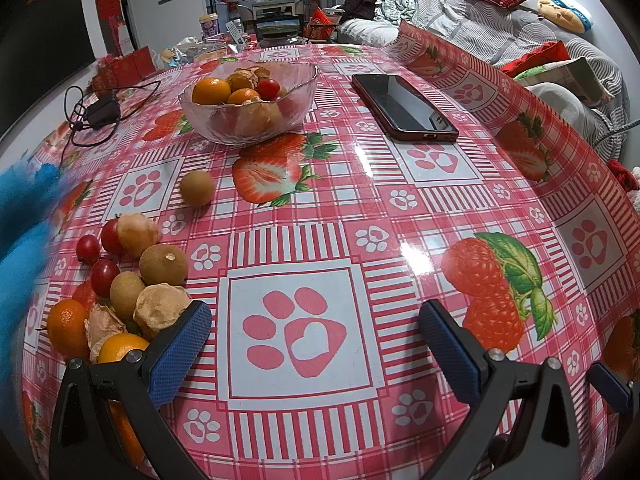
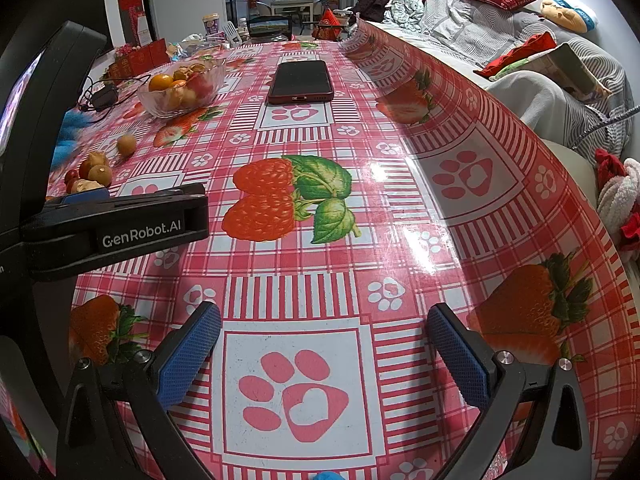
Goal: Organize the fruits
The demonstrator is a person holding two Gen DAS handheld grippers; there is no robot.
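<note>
Left wrist view: the left gripper hovers over a pink strawberry-print tablecloth, its blue-padded fingers spread wide and empty. A pile of loose fruits lies just beside its left finger; a glass bowl of fruit stands farther back, near a phone.

Right wrist view: the right gripper is likewise spread and empty, well apart from the bowl at far left.

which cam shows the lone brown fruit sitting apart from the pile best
The left wrist view: the lone brown fruit is large and unobstructed between the pile and the glass bowl. The right wrist view shows it small, far left.
</note>
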